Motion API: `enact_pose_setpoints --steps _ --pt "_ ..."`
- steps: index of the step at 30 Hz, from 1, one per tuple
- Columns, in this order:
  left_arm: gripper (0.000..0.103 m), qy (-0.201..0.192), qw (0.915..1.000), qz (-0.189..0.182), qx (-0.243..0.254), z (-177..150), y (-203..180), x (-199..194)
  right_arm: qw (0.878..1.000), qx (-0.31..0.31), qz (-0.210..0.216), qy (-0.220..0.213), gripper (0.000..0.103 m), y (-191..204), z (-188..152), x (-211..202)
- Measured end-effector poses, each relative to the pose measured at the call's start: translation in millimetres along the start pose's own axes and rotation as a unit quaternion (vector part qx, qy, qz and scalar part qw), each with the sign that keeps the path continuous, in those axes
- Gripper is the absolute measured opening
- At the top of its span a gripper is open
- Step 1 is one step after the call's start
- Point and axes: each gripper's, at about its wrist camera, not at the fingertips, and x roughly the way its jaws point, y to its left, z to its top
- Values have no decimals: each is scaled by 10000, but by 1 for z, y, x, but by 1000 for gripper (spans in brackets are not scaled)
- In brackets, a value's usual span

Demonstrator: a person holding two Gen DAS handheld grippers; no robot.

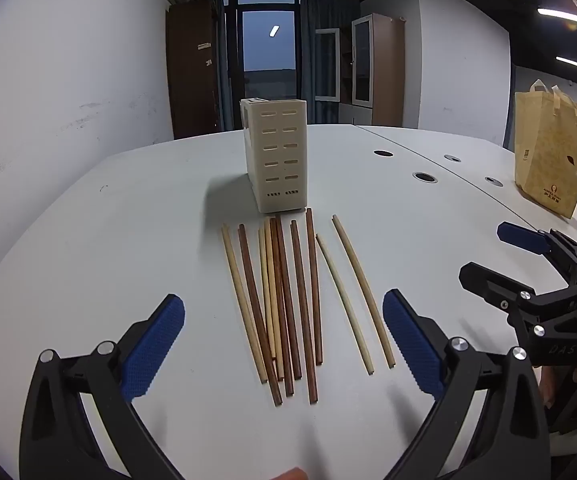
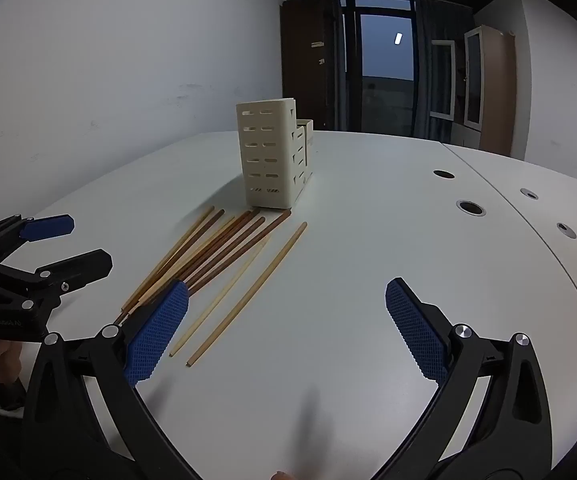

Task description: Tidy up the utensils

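Note:
Several wooden chopsticks point(image 1: 284, 300), some pale and some dark brown, lie side by side on the white table point(image 1: 108, 240), pointing toward a cream slotted utensil holder point(image 1: 276, 156) that stands upright behind them. My left gripper point(image 1: 284, 344) hovers open just before their near ends, holding nothing. My right gripper point(image 2: 286, 328) is open too, over bare table to the right of the chopsticks point(image 2: 224, 268); its left pad point(image 2: 156, 336) covers a few near tips. The holder point(image 2: 270, 156) shows stepped compartments in the right wrist view. Each gripper appears in the other's view: the right gripper point(image 1: 504, 256), the left gripper point(image 2: 68, 244).
A brown paper bag point(image 1: 552, 152) stands at the table's far right. Round cable holes point(image 1: 424, 177) dot the table along a seam between two tabletops. A white wall runs along the left; a dark window and cabinets are behind.

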Motion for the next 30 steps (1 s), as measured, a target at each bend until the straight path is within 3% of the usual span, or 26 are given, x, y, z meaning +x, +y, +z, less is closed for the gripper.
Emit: enact_pose_setpoints --steps 1,6,9,30 --pt "98 89 9993 -214 -301 0 5 1 10000 18 8 13 95 -1 1 1" --pt "98 138 9988 -267 -383 3 17 9 9998 152 27 80 95 -11 -1 11" --pt "98 104 9991 -227 -350 0 16 4 9999 -30 -70 -68 95 -1 -2 4" --pt "98 5 9990 -195 -412 2 17 1 10000 -46 -64 35 95 -1 4 2"
